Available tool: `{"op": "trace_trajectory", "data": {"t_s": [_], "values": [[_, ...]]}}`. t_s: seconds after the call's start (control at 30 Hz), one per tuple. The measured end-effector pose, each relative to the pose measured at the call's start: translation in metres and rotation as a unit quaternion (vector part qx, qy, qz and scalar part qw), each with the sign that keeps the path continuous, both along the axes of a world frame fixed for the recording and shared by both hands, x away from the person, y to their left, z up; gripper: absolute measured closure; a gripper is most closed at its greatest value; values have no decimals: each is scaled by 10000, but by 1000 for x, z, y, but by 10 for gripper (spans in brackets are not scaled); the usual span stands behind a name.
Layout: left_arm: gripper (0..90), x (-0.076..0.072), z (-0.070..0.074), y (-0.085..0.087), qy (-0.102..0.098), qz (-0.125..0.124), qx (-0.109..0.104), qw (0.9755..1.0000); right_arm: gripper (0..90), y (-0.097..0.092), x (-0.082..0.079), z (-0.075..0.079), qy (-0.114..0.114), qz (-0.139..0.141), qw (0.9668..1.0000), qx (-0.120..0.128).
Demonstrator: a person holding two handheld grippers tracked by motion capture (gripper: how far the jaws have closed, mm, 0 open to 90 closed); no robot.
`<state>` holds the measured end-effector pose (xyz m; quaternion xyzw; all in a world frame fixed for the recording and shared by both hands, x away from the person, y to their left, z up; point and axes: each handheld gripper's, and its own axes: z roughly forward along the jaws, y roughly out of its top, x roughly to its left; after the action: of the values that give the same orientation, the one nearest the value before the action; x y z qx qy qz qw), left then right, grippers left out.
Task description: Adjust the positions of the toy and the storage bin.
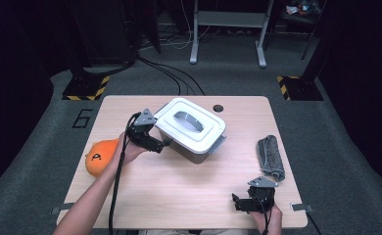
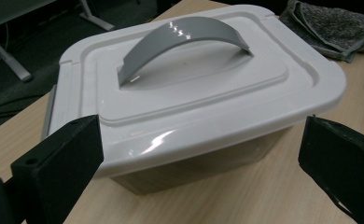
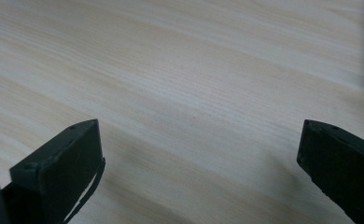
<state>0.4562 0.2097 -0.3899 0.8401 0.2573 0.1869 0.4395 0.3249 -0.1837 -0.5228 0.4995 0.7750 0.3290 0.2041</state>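
A box with a white lid (image 1: 191,128) and a curved grey handle (image 1: 189,120) stands at the middle of the wooden table (image 1: 179,191). My left gripper (image 1: 165,143) is at the box's left side, open, its jaws pointing at the box's near corner with a gap between. In the left gripper view the lid (image 2: 194,88) and handle (image 2: 189,39) lie just beyond the spread jaws of the left gripper (image 2: 201,140). My right gripper (image 1: 236,201) rests near the front right edge, open. Bare wood lies between its jaws in the right gripper view (image 3: 199,144).
A folded grey cloth (image 1: 271,156) lies at the table's right side, also seen beyond the box (image 2: 332,25). An orange rounded object marked with a letter (image 1: 100,156) sits at the left edge by my left forearm. A black round hole (image 1: 218,107) is behind the box.
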Motion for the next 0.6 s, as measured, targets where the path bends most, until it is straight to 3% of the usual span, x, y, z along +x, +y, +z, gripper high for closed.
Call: {"op": "trace_trajectory", "data": {"t_s": [0.03,0.3,0.4,0.47,0.5,0.53,0.6], "values": [[0,-6,-4,-1,101,-26,30,9999,0,-1,0,8,-55,-39,10000,26],[0,-50,-50,-3,292,-25,109,9995,8,-17,18,41,-351,-267,9990,-45],[0,-58,-71,-2,469,23,241,9986,0,-27,30,51,-354,-473,9982,-113],[0,-63,-85,0,583,89,216,9980,0,-34,39,55,-357,-664,9970,-175],[0,-63,-85,0,583,89,216,9980,0,-38,44,57,-303,-725,9968,-169],[0,-66,-98,2,662,206,251,9973,0,-42,49,58,-318,-802,9961,-200],[0,-68,-109,5,725,290,252,9966,0,-49,57,60,-269,-910,9952,-247]]}}
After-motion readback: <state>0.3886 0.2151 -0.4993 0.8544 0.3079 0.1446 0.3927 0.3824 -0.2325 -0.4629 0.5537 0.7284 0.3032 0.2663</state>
